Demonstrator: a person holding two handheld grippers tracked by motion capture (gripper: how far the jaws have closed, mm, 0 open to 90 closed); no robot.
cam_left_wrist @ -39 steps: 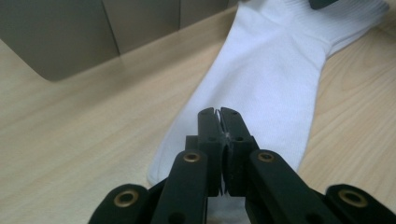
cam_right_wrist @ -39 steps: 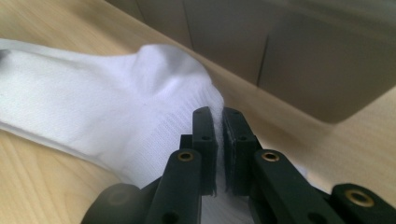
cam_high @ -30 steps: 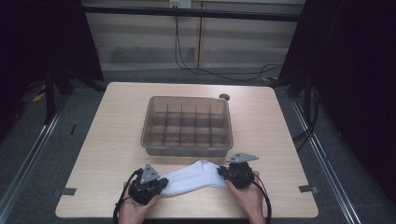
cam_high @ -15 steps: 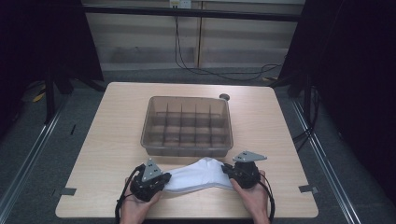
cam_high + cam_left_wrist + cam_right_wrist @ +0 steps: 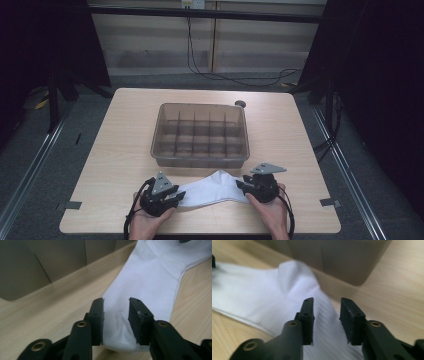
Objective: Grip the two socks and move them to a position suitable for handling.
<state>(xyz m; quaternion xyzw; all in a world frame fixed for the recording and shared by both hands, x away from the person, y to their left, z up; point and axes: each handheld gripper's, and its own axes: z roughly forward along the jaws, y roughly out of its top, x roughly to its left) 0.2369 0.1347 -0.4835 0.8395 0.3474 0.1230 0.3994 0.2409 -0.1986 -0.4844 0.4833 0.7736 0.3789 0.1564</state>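
Note:
A white sock (image 5: 212,187) lies flat on the table near its front edge, stretched between my two grippers. My left gripper (image 5: 176,195) is at the sock's left end. Its jaws have just been opening and stand apart, with the sock's end (image 5: 150,277) lying loose between them (image 5: 116,301). My right gripper (image 5: 241,186) is at the sock's ribbed right end. Those jaws have also just been opening, and the fabric (image 5: 262,295) lies slack between them (image 5: 327,301).
A clear plastic divider box (image 5: 200,160) with several compartments stands mid-table, just behind the sock. A small black knob (image 5: 240,104) sits at the box's far right corner. Bare wood table (image 5: 125,140) lies left and right of the box.
Both grippers' jaws have parted from their pinch on the sock's ends. The sock now rests slack on the table. Neither hand has shifted noticeably.

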